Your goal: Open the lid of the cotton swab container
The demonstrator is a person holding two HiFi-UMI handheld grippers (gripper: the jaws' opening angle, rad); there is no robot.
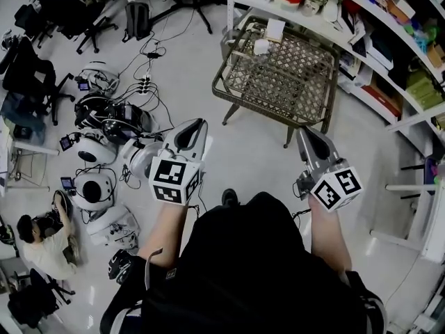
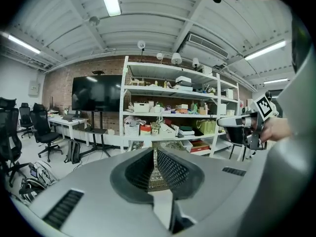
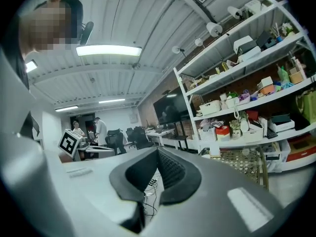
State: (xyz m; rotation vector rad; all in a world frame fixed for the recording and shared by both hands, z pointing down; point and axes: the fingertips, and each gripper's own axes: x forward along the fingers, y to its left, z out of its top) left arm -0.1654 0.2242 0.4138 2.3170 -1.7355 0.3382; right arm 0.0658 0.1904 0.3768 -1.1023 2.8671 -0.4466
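- At the bottom of the head view, the person is standing with both forearms reaching up the frame, one pair of tongs in each hand
- The left tongs (image 1: pixel 197 124) are sitting clenched, pads pressed together with nothing between them, as the left gripper view (image 2: pixel 155 169) is also showing
- The right tongs (image 1: pixel 306 132) are likewise clenched and carrying nothing, with only floor cables showing past the pads in the right gripper view (image 3: pixel 158 174)
- Past the tips, bare floor is separating both tongs from the lattice tabletop (image 1: pixel 295 72) in the upper middle of the frame
- The cotton swab container (image 1: pixel 261 46) is, by my reading, the small white tub resting near the tabletop's far left corner, just beside a white box (image 1: pixel 276 30); it is too small to be sure, and its lid and long axis are not showing
- It is lying up the frame and between the two tongs, well apart from both, with neither hand looking clearly nearer
- Crowded shelving (image 1: pixel 389 40) is running along the upper right behind the tabletop
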